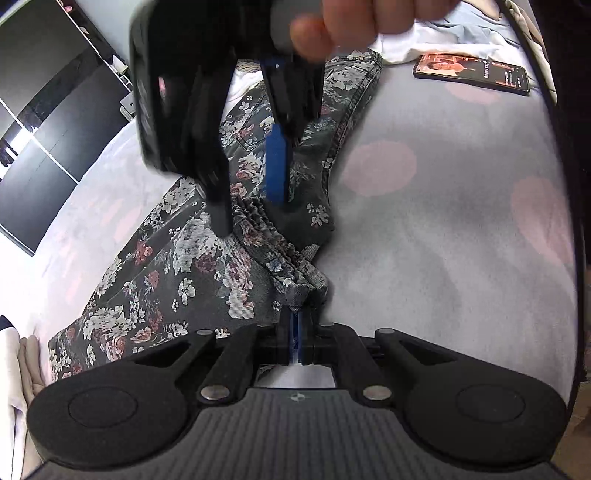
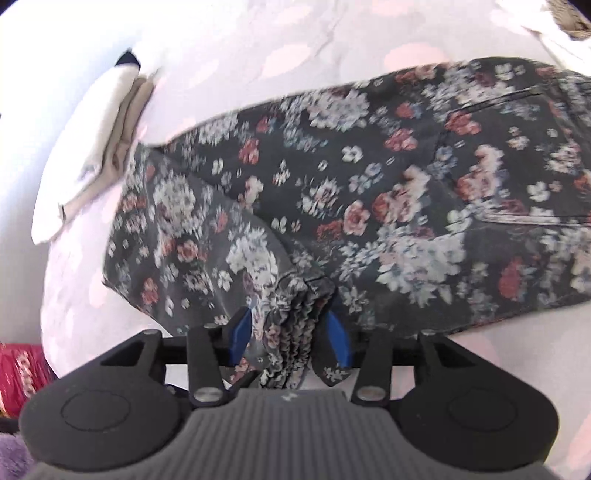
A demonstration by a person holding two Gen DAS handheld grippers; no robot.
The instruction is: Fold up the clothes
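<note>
Dark floral trousers (image 1: 192,258) lie on a pale bedsheet with pink dots (image 1: 443,229). My left gripper (image 1: 296,325) is shut on the gathered elastic cuff (image 1: 295,273) of the trousers. The right gripper (image 1: 255,206) shows in the left wrist view from above, its fingers straddling the same ruched cuff further along. In the right wrist view the trousers (image 2: 369,192) spread ahead, and my right gripper (image 2: 290,328) has its blue pads on either side of the bunched cuff (image 2: 295,325), jaws partly apart and not pressed on the cloth.
A phone (image 1: 471,72) with a lit screen lies on the sheet at the far right. White and light blue garments (image 1: 443,33) lie beyond it. Folded white and beige cloth (image 2: 107,147) sits at the bed's left edge. A dark wardrobe (image 1: 44,122) stands to the left.
</note>
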